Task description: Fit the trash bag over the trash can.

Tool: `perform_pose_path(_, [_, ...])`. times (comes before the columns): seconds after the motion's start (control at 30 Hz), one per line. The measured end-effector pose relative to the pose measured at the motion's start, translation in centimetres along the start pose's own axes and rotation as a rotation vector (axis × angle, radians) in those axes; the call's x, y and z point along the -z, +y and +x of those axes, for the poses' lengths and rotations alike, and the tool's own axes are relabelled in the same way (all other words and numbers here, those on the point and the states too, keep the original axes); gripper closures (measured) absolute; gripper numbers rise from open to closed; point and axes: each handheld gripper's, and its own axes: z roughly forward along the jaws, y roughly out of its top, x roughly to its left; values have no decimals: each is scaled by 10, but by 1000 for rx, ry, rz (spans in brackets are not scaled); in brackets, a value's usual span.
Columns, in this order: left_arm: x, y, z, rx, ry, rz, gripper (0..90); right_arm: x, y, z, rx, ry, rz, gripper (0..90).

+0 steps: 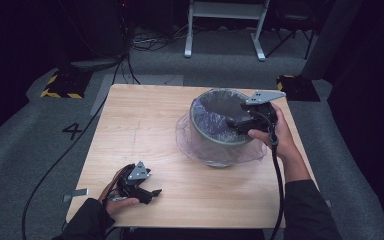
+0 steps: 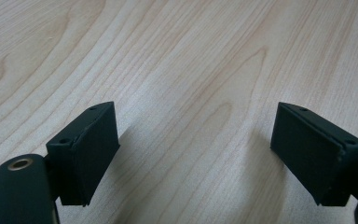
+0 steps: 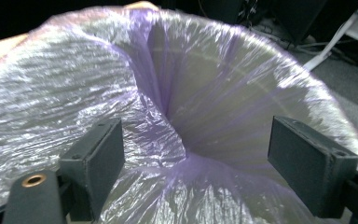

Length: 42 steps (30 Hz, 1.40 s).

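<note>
**Right gripper over lined bin, left gripper idle on table**

Grey round bin [image 1: 220, 131] standing on the far right part of the wooden table [image 1: 145, 135], lined with a thin purple plastic bag [image 1: 215, 150] folded over the rim and hanging loose around the outside. Right gripper [image 1: 236, 121] held at the bin's right rim, tips reaching over the edge into the opening, above the liner. Seen along the right gripper [image 3: 193, 154] itself: jaws wide apart, nothing clamped, crinkled purple bag [image 3: 177, 93] spread below and ahead, one pinched fold of film running down toward the gap between the jaws; actual contact with the film hard to judge. Left gripper [image 1: 152, 194] well apart from the bin, low at the near left of the table, held in the left hand [image 1: 117, 195]. Seen along the left gripper [image 2: 196, 154]: jaws likewise wide apart, nothing between them but bare wood grain [image 2: 191, 70].
</note>
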Motion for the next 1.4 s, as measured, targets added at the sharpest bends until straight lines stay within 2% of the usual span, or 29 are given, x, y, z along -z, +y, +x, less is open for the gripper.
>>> perform_pose_path(0.43, [0,0,0,0,0,0,146,-15,-2,0,-17,18,98,186])
perform_pose_path(0.6, [0,0,0,0,0,0,146,-17,-1,0,-7,21,128,186])
perform_pose_path(0.93, [0,0,0,0,0,0,146,-25,5,0,5,50,267,190])
perform_pose_path(1.1, [0,0,0,0,0,0,146,-28,7,-1,1,71,310,187])
perform_pose_path(1.23, [0,0,0,1,-1,0,146,-29,7,-1,-2,72,321,181])
perform_pose_path(1.4, [0,0,0,0,0,0,146,-27,6,-1,-9,51,281,182])
